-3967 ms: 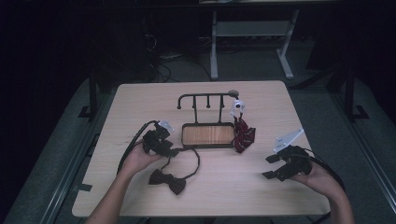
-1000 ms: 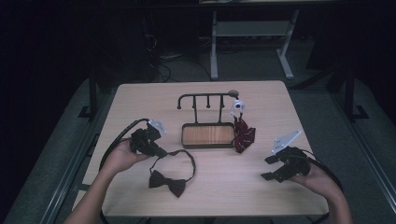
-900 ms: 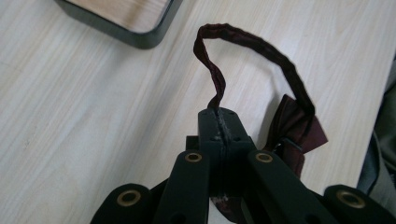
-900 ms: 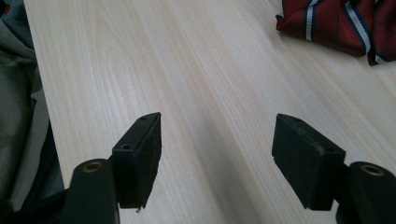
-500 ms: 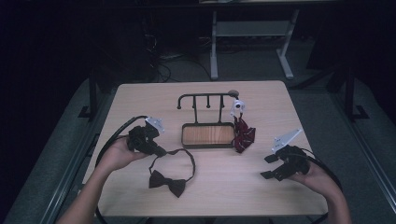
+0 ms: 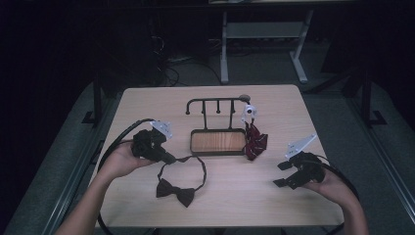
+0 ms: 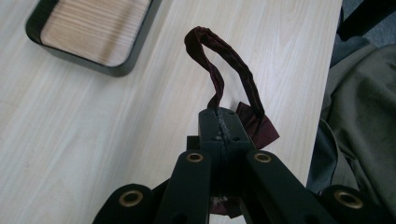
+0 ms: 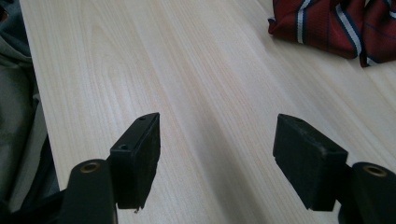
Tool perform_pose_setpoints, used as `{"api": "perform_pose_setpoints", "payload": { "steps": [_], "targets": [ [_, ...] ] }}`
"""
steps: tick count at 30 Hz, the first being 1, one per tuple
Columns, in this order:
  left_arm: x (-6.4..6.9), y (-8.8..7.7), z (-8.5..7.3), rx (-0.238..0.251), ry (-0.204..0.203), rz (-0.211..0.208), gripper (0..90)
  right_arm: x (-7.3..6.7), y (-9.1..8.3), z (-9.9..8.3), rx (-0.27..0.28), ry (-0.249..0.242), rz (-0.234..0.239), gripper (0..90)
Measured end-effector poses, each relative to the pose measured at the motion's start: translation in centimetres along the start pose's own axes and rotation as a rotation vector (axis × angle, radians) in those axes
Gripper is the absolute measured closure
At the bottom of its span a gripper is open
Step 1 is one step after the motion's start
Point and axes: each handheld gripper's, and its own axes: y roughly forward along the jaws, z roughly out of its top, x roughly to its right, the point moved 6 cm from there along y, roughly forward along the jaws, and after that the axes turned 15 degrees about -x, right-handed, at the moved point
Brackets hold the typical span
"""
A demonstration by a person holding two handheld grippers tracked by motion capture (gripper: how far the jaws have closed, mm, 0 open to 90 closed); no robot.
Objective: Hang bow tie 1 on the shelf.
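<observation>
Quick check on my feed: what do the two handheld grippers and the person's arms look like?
Both are black two-jaw tools. The left gripper and right gripper each carry a pale grey three-cornered plate on top and trail a black cable. Brass-coloured pivot rings and flat rectangular black pads mark the jaws. The forearms are bare, with no sleeves in view.

dark maroon bow tie (image 6: pixel 175 191): bow lies flat on table (image 6: pixel 244 196) at 6 o'clock of wooden tray (image 6: pixel 218 141), near front edge. Neck strap (image 7: pixel 224 65) loops up toward 11 o'clock, its end pinched in left gripper (image 6: pixel 169 159).
</observation>
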Motion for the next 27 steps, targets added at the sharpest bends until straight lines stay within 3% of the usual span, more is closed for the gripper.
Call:
{"api": "perform_pose_setpoints", "payload": {
  "steps": [14, 27],
  "targets": [
    [0.6, -2.2, 0.6, 0.016, 0.025, 0.022, 89.9, 0.1, -0.1, 0.0, 0.002, -0.002, -0.004, 31.6],
    [1.1, -3.3, 1.1, 0.012, 0.053, 0.008, 90.0, 0.0, -0.3, -0.2, 0.008, -0.009, -0.005, 31.2]
  ]
}}
